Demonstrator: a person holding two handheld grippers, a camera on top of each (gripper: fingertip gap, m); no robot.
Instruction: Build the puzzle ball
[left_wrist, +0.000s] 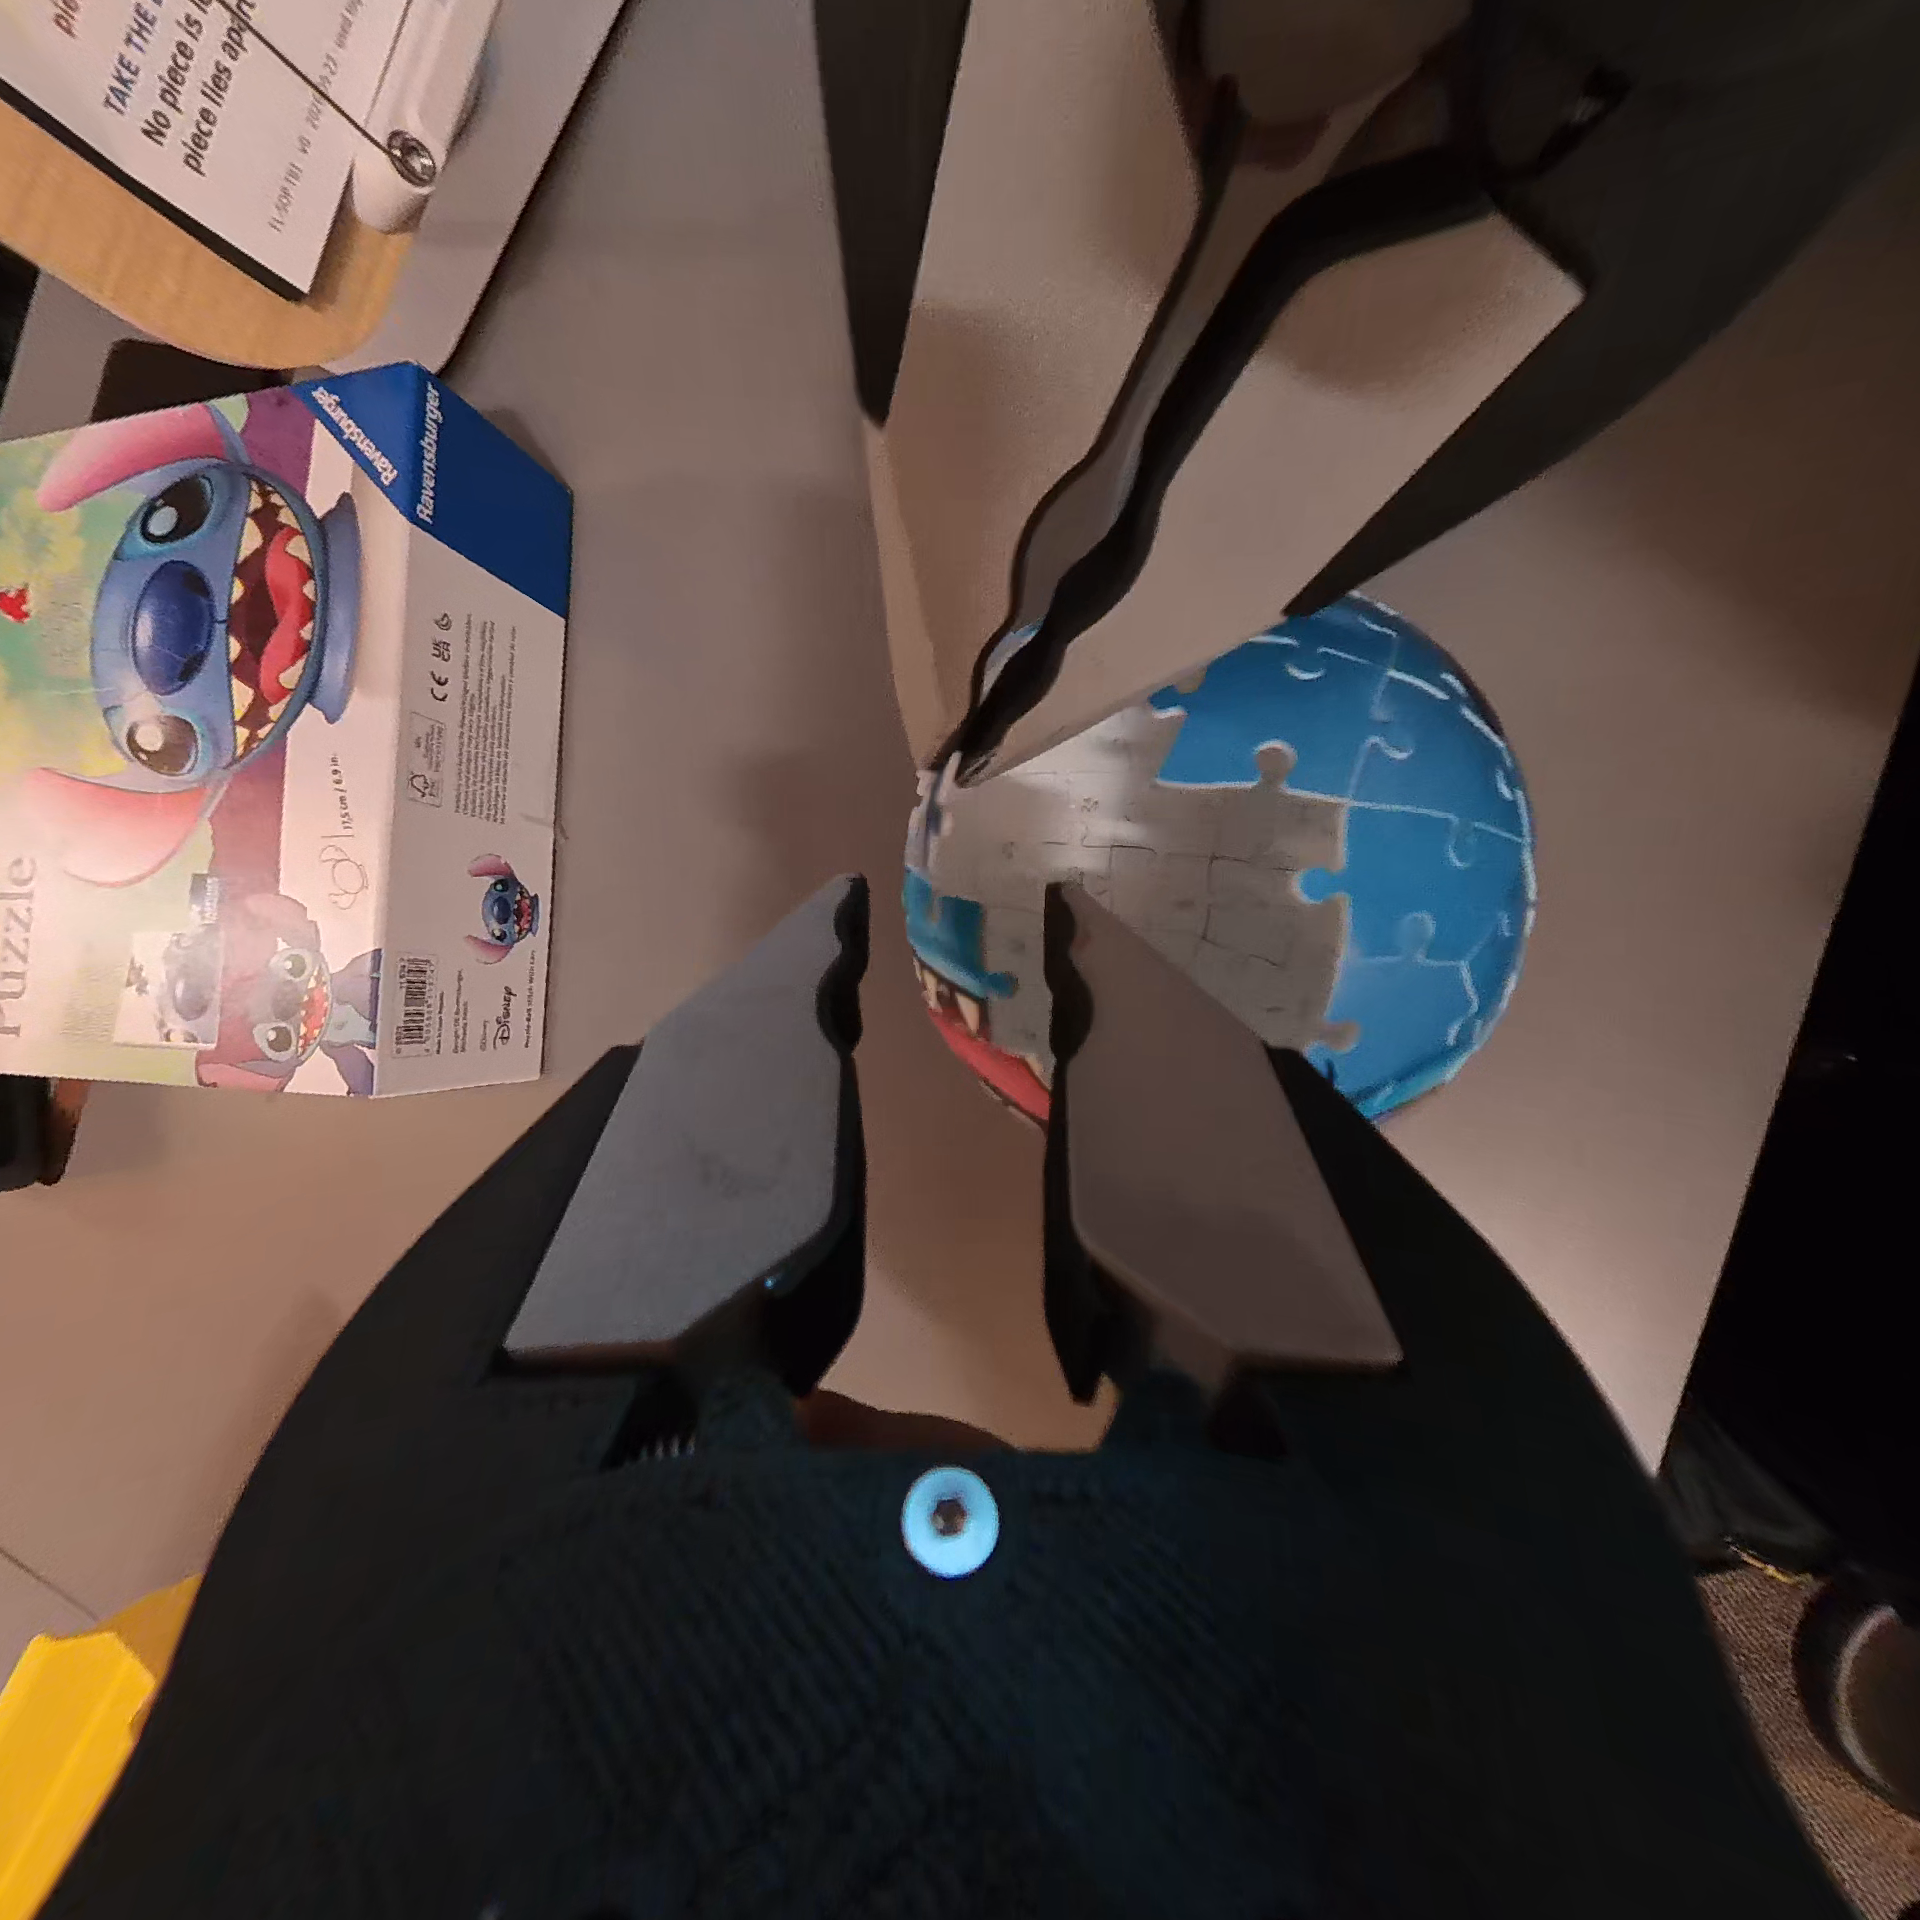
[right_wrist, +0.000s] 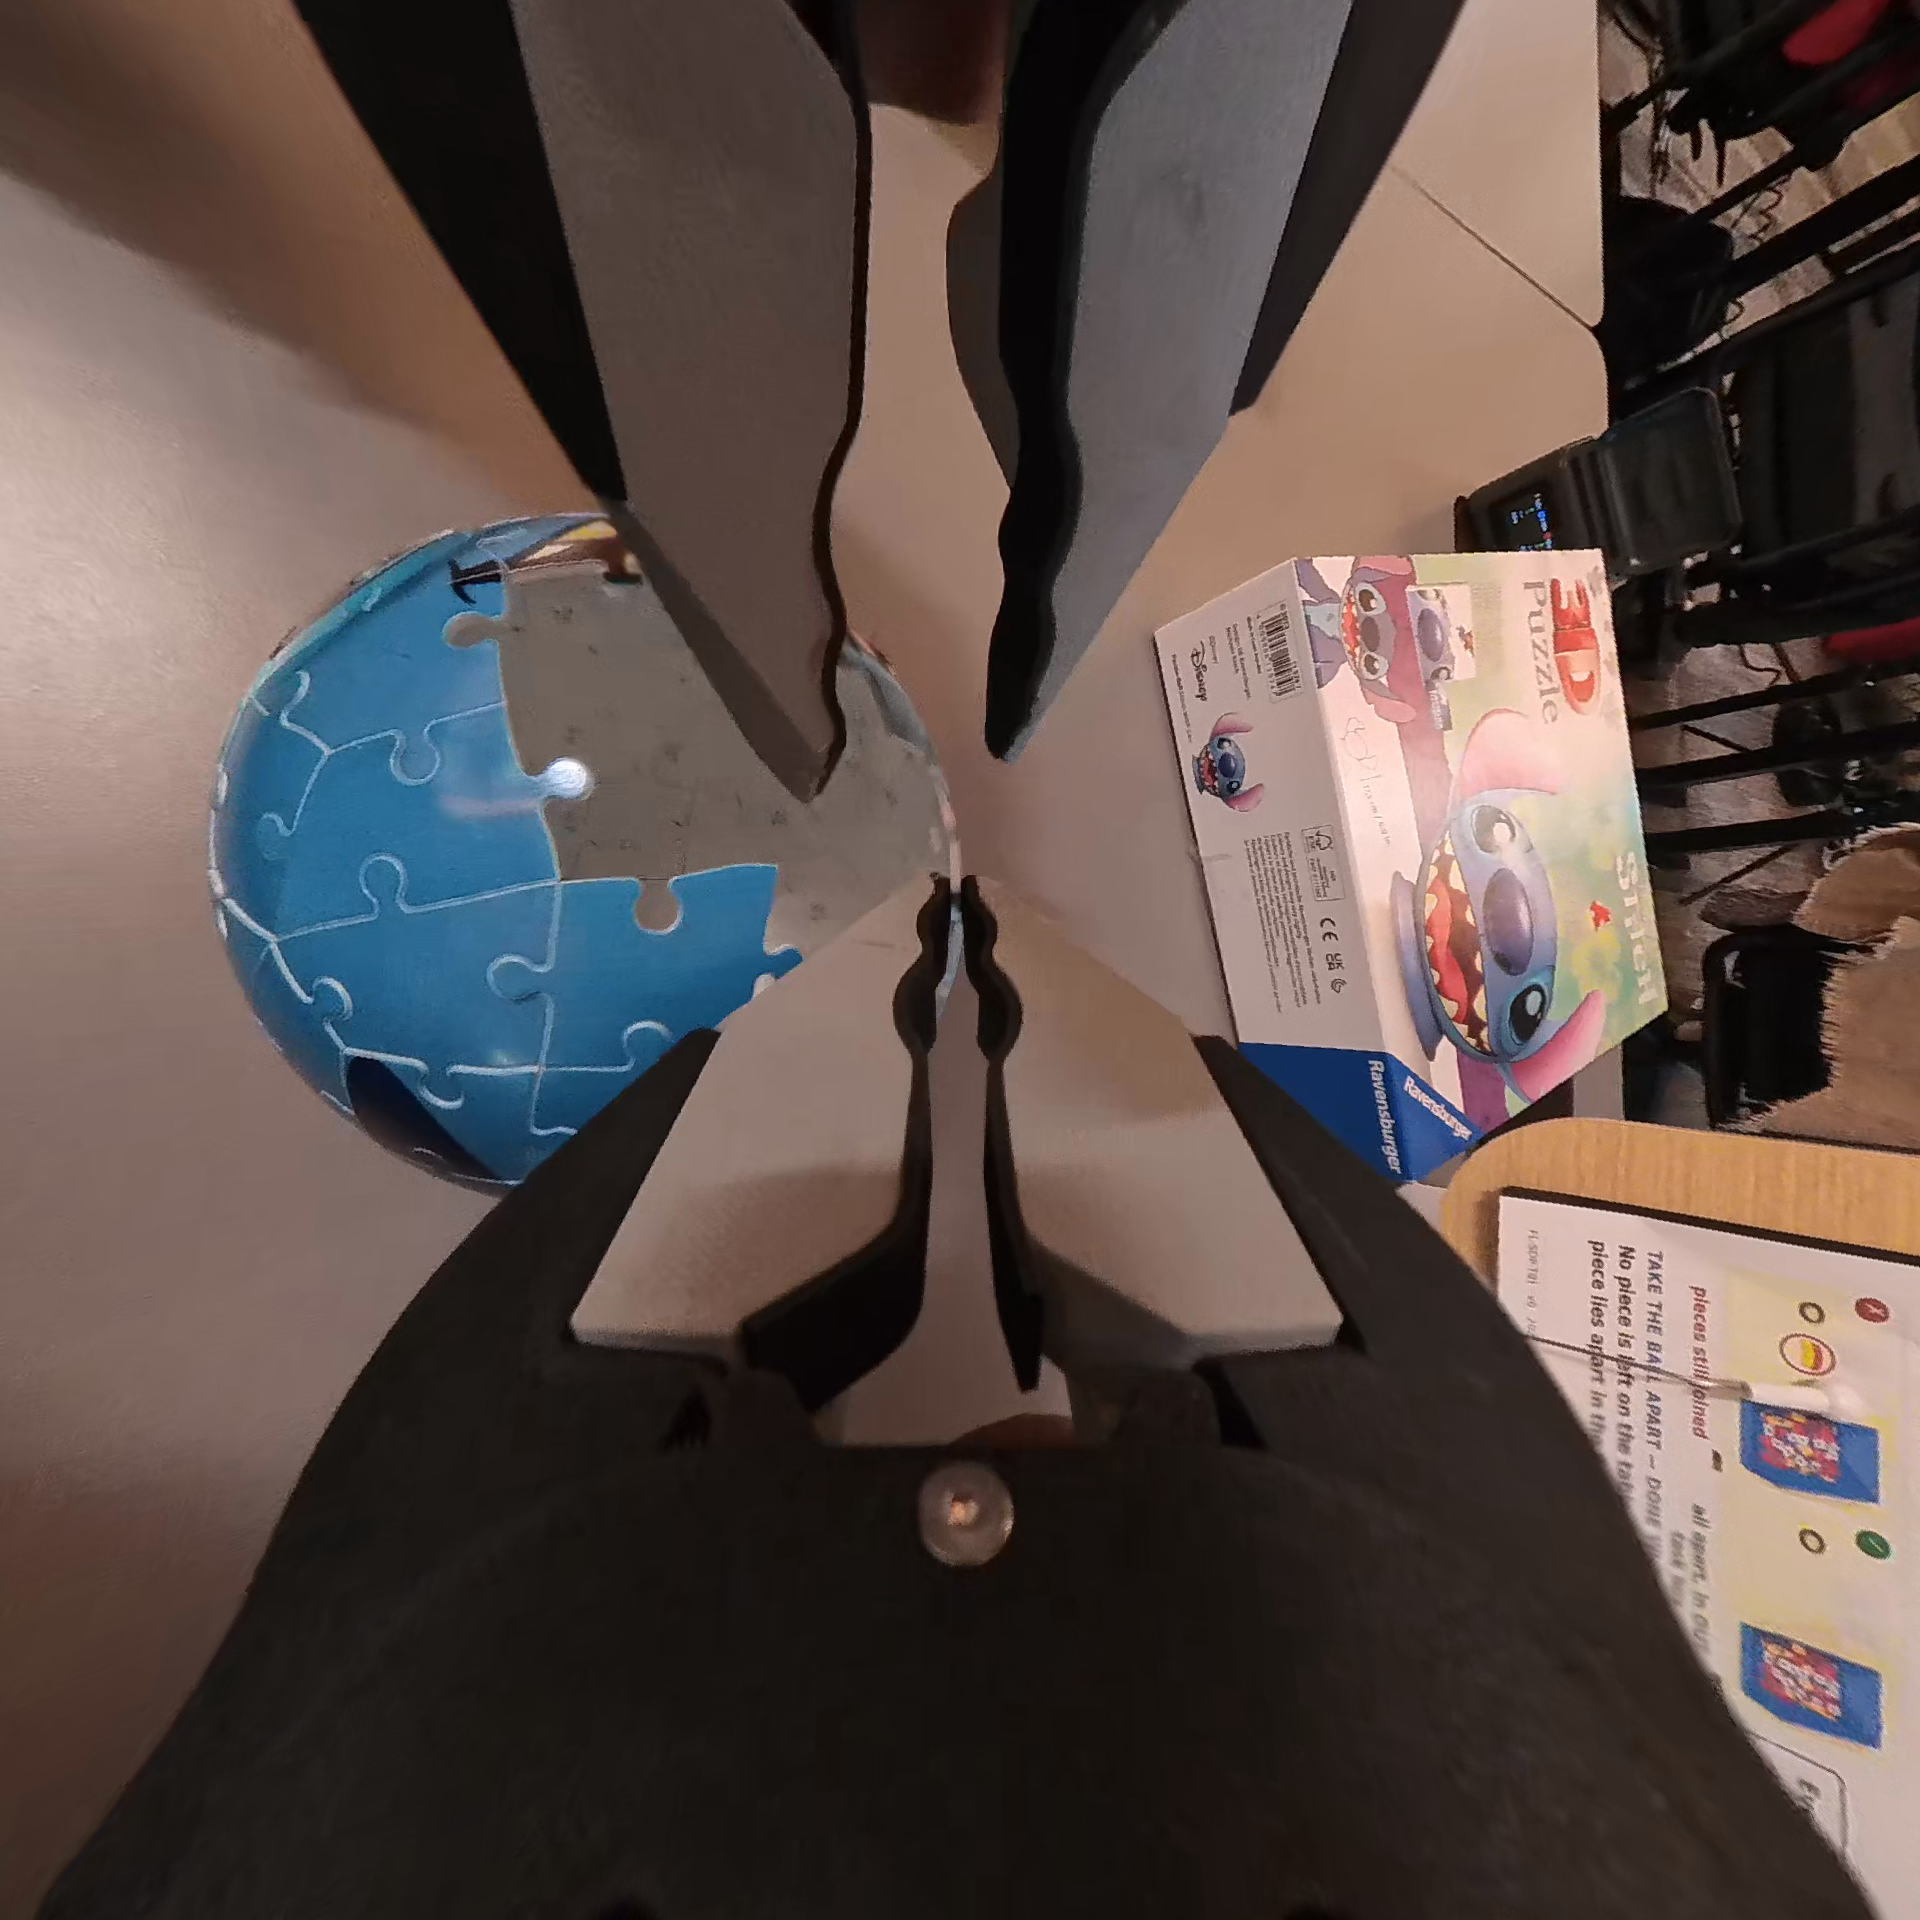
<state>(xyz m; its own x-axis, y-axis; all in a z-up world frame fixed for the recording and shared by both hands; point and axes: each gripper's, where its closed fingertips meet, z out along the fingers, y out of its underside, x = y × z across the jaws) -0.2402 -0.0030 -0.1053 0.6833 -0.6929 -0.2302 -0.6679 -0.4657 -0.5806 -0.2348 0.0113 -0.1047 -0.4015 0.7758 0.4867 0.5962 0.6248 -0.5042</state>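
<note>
The partly built puzzle ball (left_wrist: 1392, 831) is a blue shell with a wide opening that shows its grey inside. It also shows in the right wrist view (right_wrist: 416, 883). My left gripper (left_wrist: 956, 894) is open. Its jaws straddle the ball's rim, one finger outside and one over the grey inside. My right gripper (right_wrist: 956, 883) is shut on the rim of the ball at the near edge of the opening. It enters the left wrist view from the top (left_wrist: 961, 769). The left gripper shows at the top of the right wrist view (right_wrist: 909, 764).
The puzzle box (left_wrist: 312, 727) lies flat on the pale table (left_wrist: 727, 623), left of the ball; it also shows in the right wrist view (right_wrist: 1434, 831). A wooden board (right_wrist: 1662, 1164) with a printed sheet lies beyond the box. A yellow object (left_wrist: 62, 1725) sits at the lower left. Left and right tips are no more than a few centimetres apart. Between my left fingertips and the yellow object (left_wrist: 62, 1725) there is roughly 30 centimetres.
</note>
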